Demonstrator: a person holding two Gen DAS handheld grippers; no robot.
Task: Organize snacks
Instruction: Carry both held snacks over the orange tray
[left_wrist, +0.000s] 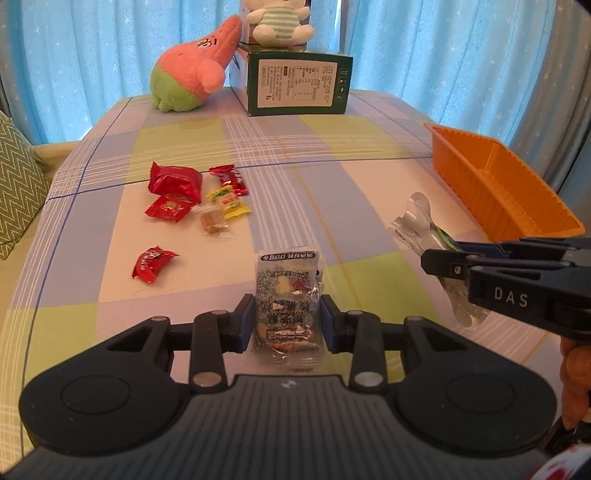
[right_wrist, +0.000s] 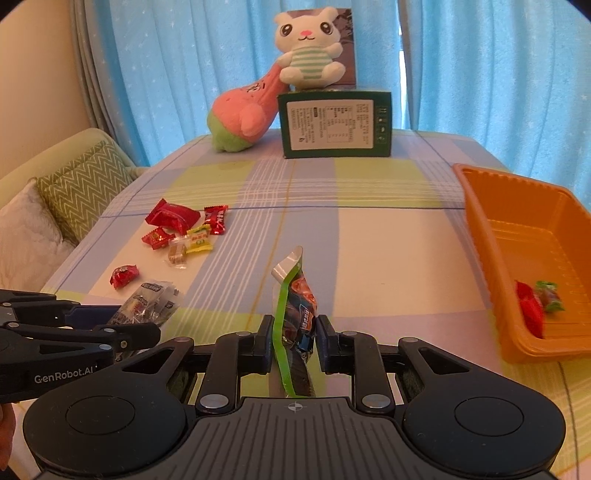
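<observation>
Your left gripper (left_wrist: 288, 321) has its fingers (left_wrist: 245, 321) clamped on a clear snack packet (left_wrist: 286, 295) printed in black and white, held flat and raised off the surface. Your right gripper (right_wrist: 295, 339) has its fingers (right_wrist: 325, 343) clenched on a green-edged foil snack pouch (right_wrist: 295, 306), held on edge with its silver torn top pointing up and away. In the left wrist view the right gripper comes in from the right side, the pouch's silver back showing past its tips.

Beyond the fingers, the checked tablecloth (right_wrist: 369, 240) covers the surface. On its left half lies a loose cluster of wrapped sweets: a large red packet (left_wrist: 175, 181), a small red packet (left_wrist: 168, 208), a red candy bar wrapper (left_wrist: 229, 179), a yellow candy (left_wrist: 229, 202), a clear-wrapped brown candy (left_wrist: 212, 221), and one red candy (left_wrist: 153, 263) apart, nearer you.

At the right edge sits an orange plastic tray (right_wrist: 480, 206), holding a red wrapper (right_wrist: 530, 306) and a green-and-red candy (right_wrist: 550, 295) in its near corner.

At the far side stand a green carton (right_wrist: 334, 123), a pink-and-green plush (right_wrist: 243, 114) leaning against it, and a white striped plush (right_wrist: 308, 51) on top. Blue curtains (right_wrist: 184, 74) hang behind.
</observation>
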